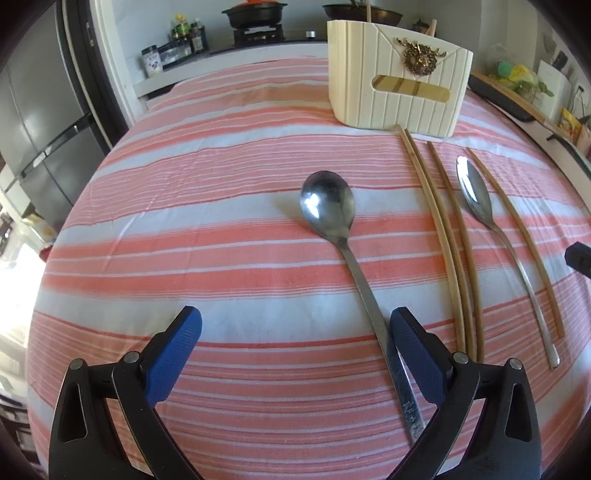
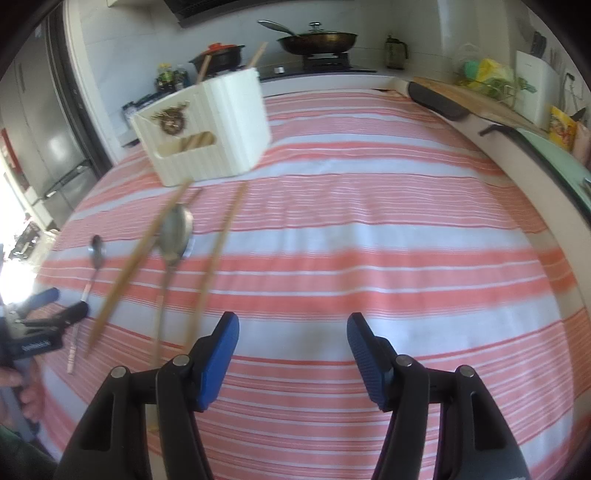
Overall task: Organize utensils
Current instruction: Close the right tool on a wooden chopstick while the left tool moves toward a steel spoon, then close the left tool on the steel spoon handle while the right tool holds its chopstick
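A large steel spoon (image 1: 328, 206) lies on the striped tablecloth (image 1: 221, 258), its handle running just inside my right finger. My left gripper (image 1: 295, 332) is open around that handle, low over the cloth. A second spoon (image 1: 476, 195) lies to the right among several wooden chopsticks (image 1: 443, 229). A cream utensil holder (image 1: 399, 77) stands behind them. In the right wrist view my right gripper (image 2: 291, 336) is open and empty over bare cloth, right of the chopsticks (image 2: 218, 251), the second spoon (image 2: 175, 232) and the holder (image 2: 207, 129). The left gripper (image 2: 55, 306) shows at far left.
A fridge (image 1: 44, 122) stands at the left. A stove counter with pots (image 1: 258, 18), bottles and a pan (image 2: 317, 38) runs behind the table. A cutting board (image 2: 469, 96) and bags lie on the counter at right.
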